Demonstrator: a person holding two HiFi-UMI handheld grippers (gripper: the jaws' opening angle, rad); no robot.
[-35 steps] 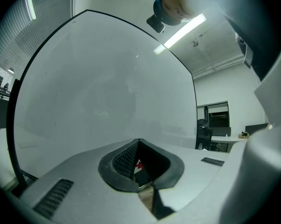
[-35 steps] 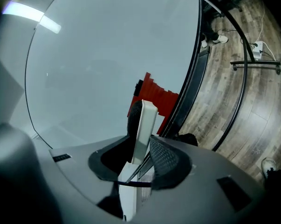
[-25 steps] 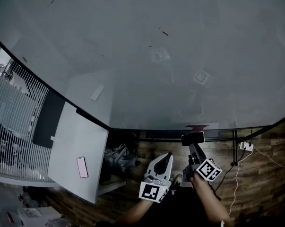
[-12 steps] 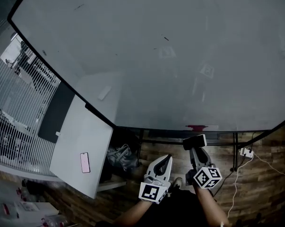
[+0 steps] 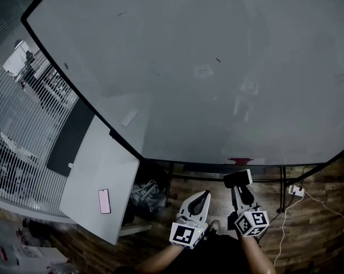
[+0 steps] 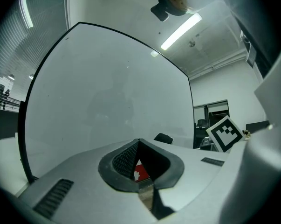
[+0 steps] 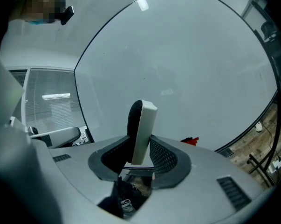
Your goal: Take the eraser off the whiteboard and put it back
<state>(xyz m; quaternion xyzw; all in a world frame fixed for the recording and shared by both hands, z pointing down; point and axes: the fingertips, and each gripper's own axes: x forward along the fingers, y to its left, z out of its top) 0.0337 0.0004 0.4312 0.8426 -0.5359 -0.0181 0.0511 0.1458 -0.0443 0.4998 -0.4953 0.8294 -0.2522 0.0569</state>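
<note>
One eraser [image 7: 141, 124] sits clamped in the right hand-held gripper [image 7: 140, 146]; left hand-held gripper [image 6: 139, 144] closed, empty. Lay its felt flat against the whiteboard [image 5: 189, 67].

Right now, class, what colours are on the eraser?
The eraser has a white back and black felt; right gripper view shows it best.

We saw a pale grey whiteboard [image 5: 189, 67] edged in black, an eraser [image 7: 142, 129] white-backed with black felt, a red piece [image 5: 240, 161], and a pink phone [image 5: 104, 201] on the white desk [image 5: 89, 176] lower left.
</note>
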